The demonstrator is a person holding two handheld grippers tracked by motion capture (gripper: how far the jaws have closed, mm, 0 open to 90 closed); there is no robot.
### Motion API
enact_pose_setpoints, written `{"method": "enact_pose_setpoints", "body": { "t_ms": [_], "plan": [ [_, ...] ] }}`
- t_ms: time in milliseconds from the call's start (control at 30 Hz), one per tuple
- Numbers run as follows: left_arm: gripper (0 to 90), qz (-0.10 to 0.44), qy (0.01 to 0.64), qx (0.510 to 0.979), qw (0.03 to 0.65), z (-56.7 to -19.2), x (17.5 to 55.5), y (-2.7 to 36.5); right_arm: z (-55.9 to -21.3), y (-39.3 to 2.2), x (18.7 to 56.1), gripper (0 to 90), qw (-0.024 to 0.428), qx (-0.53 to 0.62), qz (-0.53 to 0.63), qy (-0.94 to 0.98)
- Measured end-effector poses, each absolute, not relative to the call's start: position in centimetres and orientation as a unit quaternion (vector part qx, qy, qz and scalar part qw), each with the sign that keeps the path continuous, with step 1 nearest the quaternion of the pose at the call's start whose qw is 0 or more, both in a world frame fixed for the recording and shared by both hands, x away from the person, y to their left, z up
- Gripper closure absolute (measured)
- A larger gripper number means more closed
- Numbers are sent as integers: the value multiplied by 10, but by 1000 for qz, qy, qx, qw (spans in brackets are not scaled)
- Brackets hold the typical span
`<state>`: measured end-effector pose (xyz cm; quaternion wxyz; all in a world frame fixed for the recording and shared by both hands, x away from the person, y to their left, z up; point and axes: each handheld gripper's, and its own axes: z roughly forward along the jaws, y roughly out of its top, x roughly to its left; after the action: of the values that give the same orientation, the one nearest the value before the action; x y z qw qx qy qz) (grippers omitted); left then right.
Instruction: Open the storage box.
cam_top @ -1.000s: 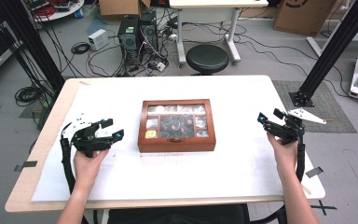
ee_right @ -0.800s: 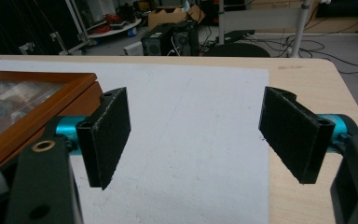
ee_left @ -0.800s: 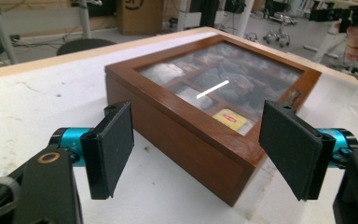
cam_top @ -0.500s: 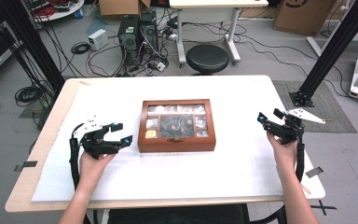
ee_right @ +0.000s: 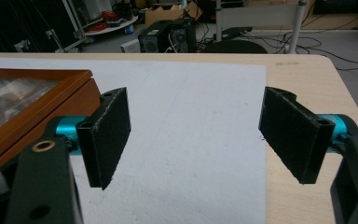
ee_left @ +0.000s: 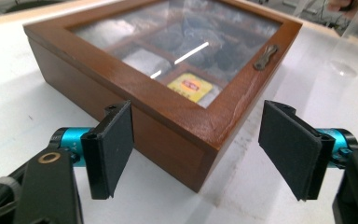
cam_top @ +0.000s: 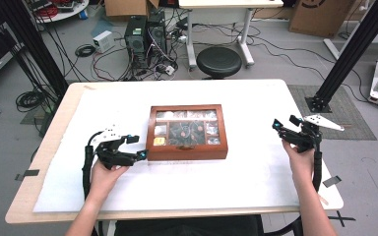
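Lab: floor cables (cam_top: 128, 59), computer towers (cam_top: 145, 32).

In the left gripper view the wooden box (ee_left: 168, 98) runs past the top edge, so its far side is cut off, and glare on the glass lid (ee_left: 186, 42) blurs most compartments; only a yellow packet (ee_left: 192, 87) reads clearly. In the right gripper view the box (ee_right: 32, 105) is cut by the left edge, one corner showing. In the high view the box's (cam_top: 187, 132) contents are too small to tell apart
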<state>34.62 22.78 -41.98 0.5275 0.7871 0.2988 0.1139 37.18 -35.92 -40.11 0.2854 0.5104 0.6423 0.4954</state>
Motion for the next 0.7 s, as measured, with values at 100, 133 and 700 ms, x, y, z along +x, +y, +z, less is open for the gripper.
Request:
{"method": "enact_pose_setpoints", "body": {
  "t_ms": [100, 133, 700],
  "plan": [
    [270, 106, 302, 794, 517, -422, 347, 226, -401, -359, 372, 251, 286, 509, 495, 644],
    [272, 104, 304, 795, 515, -423, 347, 225, -401, -359, 372, 251, 286, 508, 495, 644],
    [429, 103, 303, 828, 460, -430, 350, 215, -402, -358, 372, 252, 286, 509, 493, 646]
  ]
}}
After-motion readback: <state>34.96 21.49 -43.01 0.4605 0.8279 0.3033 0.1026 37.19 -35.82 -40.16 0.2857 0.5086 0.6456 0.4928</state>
